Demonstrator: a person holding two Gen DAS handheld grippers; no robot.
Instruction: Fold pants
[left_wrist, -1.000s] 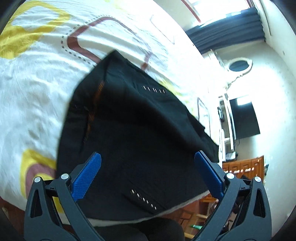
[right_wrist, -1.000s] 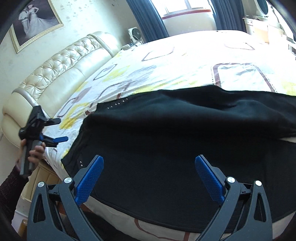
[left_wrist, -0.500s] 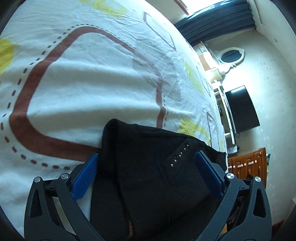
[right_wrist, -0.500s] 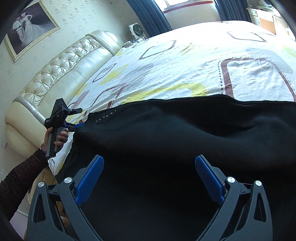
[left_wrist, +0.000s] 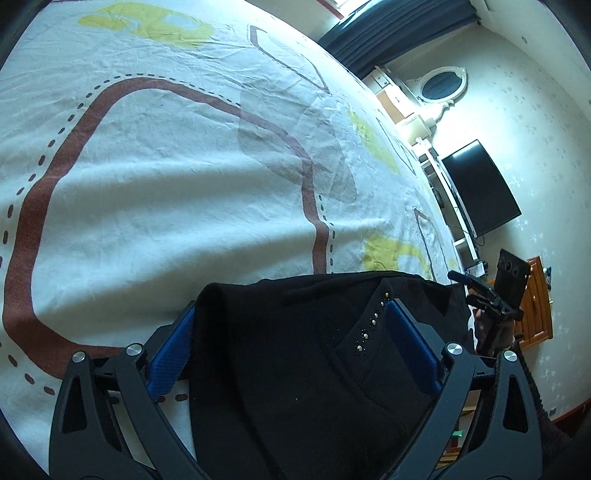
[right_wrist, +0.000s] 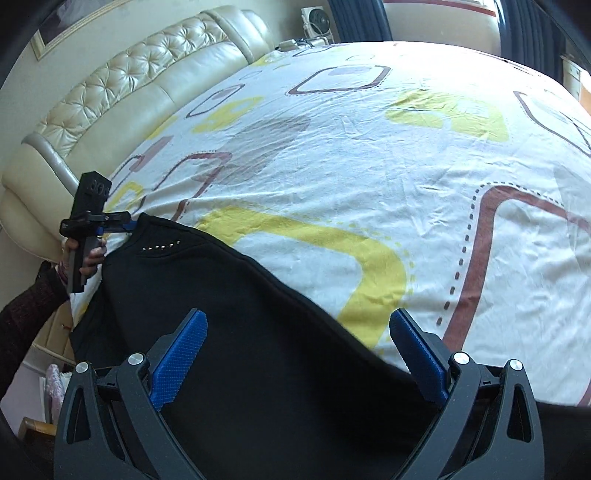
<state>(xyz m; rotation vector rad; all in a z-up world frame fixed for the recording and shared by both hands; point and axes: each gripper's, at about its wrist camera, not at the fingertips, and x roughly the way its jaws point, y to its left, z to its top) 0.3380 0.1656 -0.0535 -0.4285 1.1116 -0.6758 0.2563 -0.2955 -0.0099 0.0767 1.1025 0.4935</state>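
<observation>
The left tool (left_wrist: 291, 341) has its blue pads spread apart around a corner of the black pants (left_wrist: 295, 369), the cloth lying between the pads but not pinched. The right tool (right_wrist: 295, 354) is likewise spread wide, poised over the pants' long edge with nothing gripped. The pants lie flat on the bed (right_wrist: 369, 166), near its front edge, with a row of small studs (left_wrist: 373, 321) close to the left tool's right-hand pad. The patterned sheet (left_wrist: 166, 192) is wrinkled beside the cloth.

Risk, as I judge it: if the left tool closes low, it may catch the sheet along with the pants, dragging it into the fold. Gripping only one layer would leave the fold uneven, and a pad landing on the studs may slip. No containers are visible
</observation>
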